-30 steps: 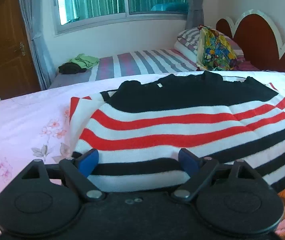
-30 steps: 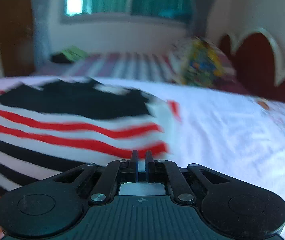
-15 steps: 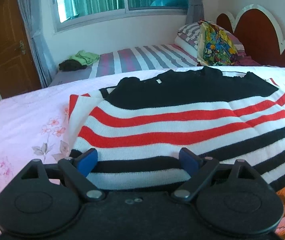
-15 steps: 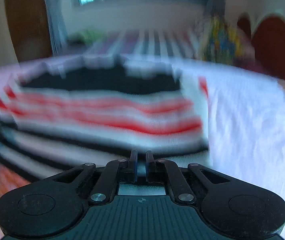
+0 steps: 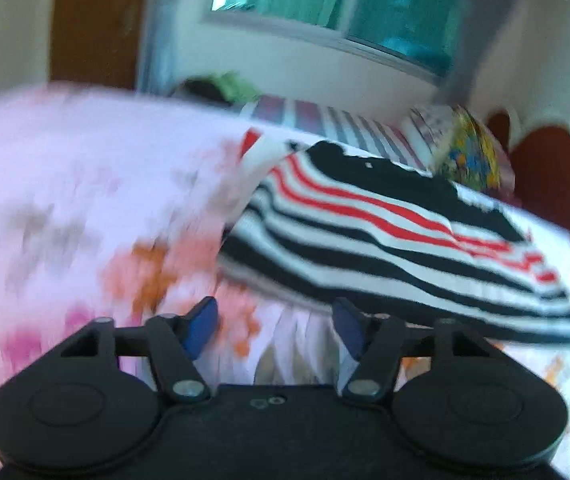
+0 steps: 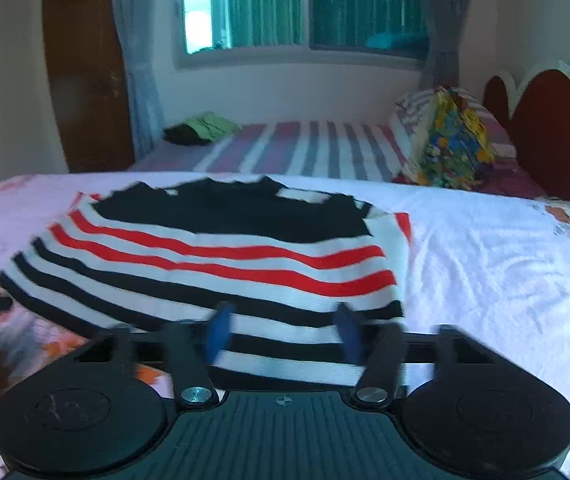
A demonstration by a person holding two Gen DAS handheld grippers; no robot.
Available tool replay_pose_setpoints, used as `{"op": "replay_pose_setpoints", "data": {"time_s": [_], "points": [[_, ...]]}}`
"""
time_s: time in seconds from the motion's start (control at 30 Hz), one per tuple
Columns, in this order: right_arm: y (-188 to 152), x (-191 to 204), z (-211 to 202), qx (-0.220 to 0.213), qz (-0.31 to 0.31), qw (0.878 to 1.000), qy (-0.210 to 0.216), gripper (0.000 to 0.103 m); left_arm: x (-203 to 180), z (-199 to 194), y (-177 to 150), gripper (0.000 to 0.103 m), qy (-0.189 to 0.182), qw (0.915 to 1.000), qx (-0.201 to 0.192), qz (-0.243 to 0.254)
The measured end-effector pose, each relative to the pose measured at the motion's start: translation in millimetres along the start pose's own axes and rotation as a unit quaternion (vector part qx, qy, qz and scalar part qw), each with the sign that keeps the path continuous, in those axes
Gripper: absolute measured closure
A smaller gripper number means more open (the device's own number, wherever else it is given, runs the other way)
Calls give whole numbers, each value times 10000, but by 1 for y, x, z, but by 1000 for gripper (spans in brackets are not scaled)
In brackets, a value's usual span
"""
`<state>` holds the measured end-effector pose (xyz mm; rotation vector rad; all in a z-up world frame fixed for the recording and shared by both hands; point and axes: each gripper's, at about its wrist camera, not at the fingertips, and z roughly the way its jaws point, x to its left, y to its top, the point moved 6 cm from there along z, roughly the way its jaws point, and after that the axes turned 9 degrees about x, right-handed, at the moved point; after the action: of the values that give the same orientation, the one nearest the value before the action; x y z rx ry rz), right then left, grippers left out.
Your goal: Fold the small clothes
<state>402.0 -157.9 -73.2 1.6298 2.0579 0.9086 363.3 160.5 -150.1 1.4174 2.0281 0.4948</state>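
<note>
A small striped sweater (image 6: pixel 221 256), black at the top with red, white and black stripes, lies folded flat on the floral bed sheet (image 6: pixel 485 272). It also shows in the left wrist view (image 5: pixel 397 236), to the right of and beyond my left gripper (image 5: pixel 275 322). The left gripper is open and empty over the sheet, off the sweater's near left corner. My right gripper (image 6: pixel 283 332) is open and empty, its blue fingertips over the sweater's near hem. The left view is blurred.
A second bed with a striped cover (image 6: pixel 305 148) lies behind, with pillows and a colourful cushion (image 6: pixel 451 140) at its head. A pile of dark and green clothes (image 6: pixel 201 130) sits at its far end. A red headboard (image 6: pixel 545 120) stands at the right.
My right gripper has opened and stands over the sweater's near hem. My left gripper has swung left and back off the sweater, still open.
</note>
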Motion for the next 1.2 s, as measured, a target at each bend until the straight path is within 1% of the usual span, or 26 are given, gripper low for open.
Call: {"op": "replay_pose_setpoints", "data": {"time_s": [0.03, 0.07, 0.13, 0.2, 0.27, 0.37, 0.47, 0.53, 0.57, 0.6, 0.63, 0.67, 0.73, 0.77, 0.8, 0.83, 0.9, 0.97, 1.0, 1.03, 1.07, 1.1, 1.13, 1.17, 1.2], "points": [[0, 4, 0, 20, 14, 10000, 28, 96, 6, 3, -1, 47, -141, 9995, 81, -259], [-1, 6, 1, 30, 20, 10000, 50, 96, 12, 8, 0, 47, -306, 9979, 148, -547], [-2, 11, 3, 76, 41, 9998, 161, 96, 20, 14, 5, 47, -663, 9921, 124, -1059], [-3, 16, 7, 135, 20, 9996, 230, 96, 28, 22, 11, 47, -1007, 9823, 81, -1575], [-5, 16, 13, 168, 15, 9996, 234, 96, 34, 31, 16, 48, -1176, 9739, 47, -1940], [-6, 11, 20, 206, 85, 9996, 191, 96, 43, 43, 24, 52, -1329, 9654, -94, -2240], [-6, 4, 29, 260, 195, 9993, 191, 96, 49, 56, 35, 50, -1557, 9553, -206, -2506], [-5, 1, 36, 273, 291, 9988, 269, 96, 47, 67, 41, 48, -1751, 9502, -280, -2564], [-3, 0, 40, 267, 347, 9985, 323, 96, 45, 71, 44, 48, -1852, 9492, -326, -2524], [-1, 1, 45, 262, 405, 9981, 374, 96, 42, 76, 47, 48, -1897, 9505, -346, -2436], [2, 3, 49, 265, 448, 9978, 404, 96, 37, 79, 50, 51, -1895, 9528, -340, -2346], [4, 6, 54, 267, 480, 9975, 440, 96, 33, 81, 52, 51, -1861, 9546, -337, -2302], [11, 15, 64, 258, 508, 9969, 543, 96, 30, 85, 54, 62, -1824, 9544, -335, -2340], [15, 19, 68, 256, 495, 9968, 581, 96, 34, 87, 52, 78, -1771, 9520, -306, -2478], [19, 25, 73, 257, 450, 9967, 625, 96, 38, 90, 49, 83, -1894, 9452, -267, -2647], [23, 31, 78, 251, 402, 9967, 665, 96, 43, 89, 46, 85, -2048, 9376, -325, -2793], [31, 39, 86, 245, 331, 9966, 719, 96, 43, 84, 44, 86, -2213, 9323, -435, -2827], [38, 47, 94, 209, 224, 9968, 735, 96, 42, 74, 45, 86, -2481, 9235, -662, -2850], [41, 50, 98, 163, 145, 9970, 738, 96, 41, 72, 45, 86, -2549, 9214, -750, -2835], [43, 54, 103, 124, 55, 9971, 748, 96, 40, 75, 45, 86, -2483, 9235, -734, -2830], [42, 57, 110, 144, -2, 9968, 789, 96, 42, 82, 43, 86, -2401, 9248, -629, -2883], [40, 59, 118, 204, -23, 9960, 865, 96, 46, 91, 40, 86, -2331, 9240, -448, -2997], [35, 60, 129, 355, -83, 9958, 839, 96, 50, 93, 37, 86, -2414, 9210, -437, -3026], [31, 61, 136, 360, -160, 9964, 757, 97, 50, 91, 38, 86, -2492, 9203, -427, -2986], [30, 61, 138, 274, -160, 9967, 744, 97, 50, 90, 39, 86, -2479, 9224, -372, -2940]]}}
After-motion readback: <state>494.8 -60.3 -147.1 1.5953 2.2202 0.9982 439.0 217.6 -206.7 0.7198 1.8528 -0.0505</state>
